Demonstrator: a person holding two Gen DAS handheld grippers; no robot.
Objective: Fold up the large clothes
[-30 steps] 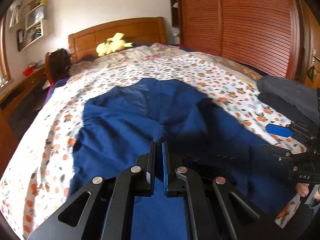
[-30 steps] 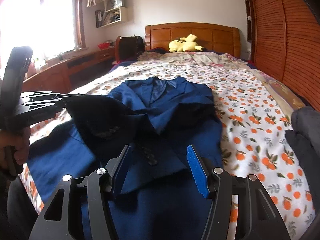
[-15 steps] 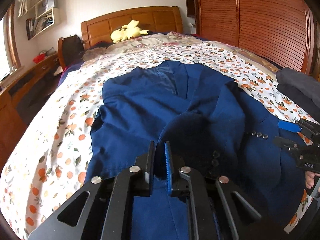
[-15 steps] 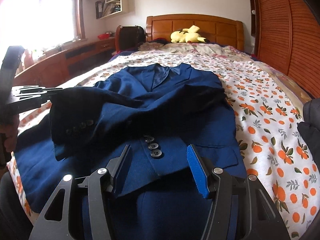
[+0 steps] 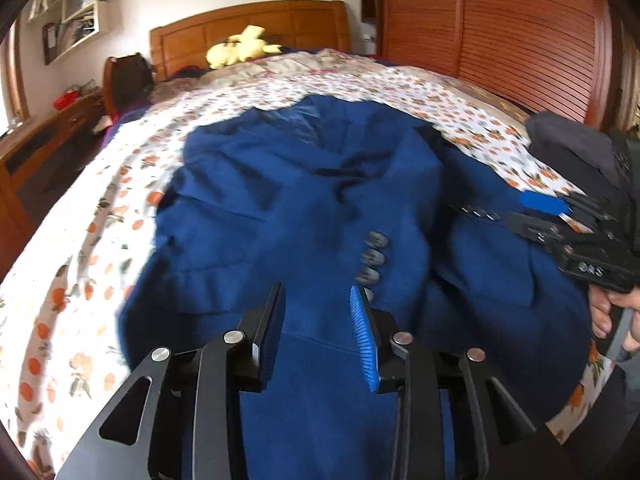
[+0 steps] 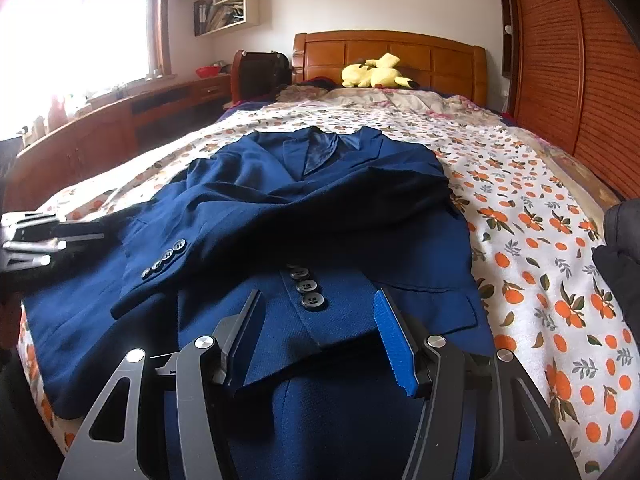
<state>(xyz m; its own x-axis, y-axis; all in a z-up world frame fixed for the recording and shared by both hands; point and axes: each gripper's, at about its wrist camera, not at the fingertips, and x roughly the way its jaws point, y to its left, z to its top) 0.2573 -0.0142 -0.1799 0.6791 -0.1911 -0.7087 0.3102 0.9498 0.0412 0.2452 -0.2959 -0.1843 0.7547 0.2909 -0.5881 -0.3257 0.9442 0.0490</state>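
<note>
Orange-print bedspread (image 6: 532, 216) carries a navy jacket (image 6: 320, 208), sleeves crossed over it, left claw (image 5: 318, 312) opening, right claw (image 6: 318, 320) wide.

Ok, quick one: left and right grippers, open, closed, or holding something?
Left gripper: fingers opening, nothing pinched; the blue jacket lies below them.
Right gripper: open, holding nothing, above the jacket's buttoned front.

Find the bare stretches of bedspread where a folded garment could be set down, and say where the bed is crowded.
Free: the floral bedspread between the blue jacket and the louvred wardrobe, and the strip between the jacket's collar and the yellow plush toy. Crowded: the near middle, under the jacket, and the near right edge, where dark clothes lie.
</note>
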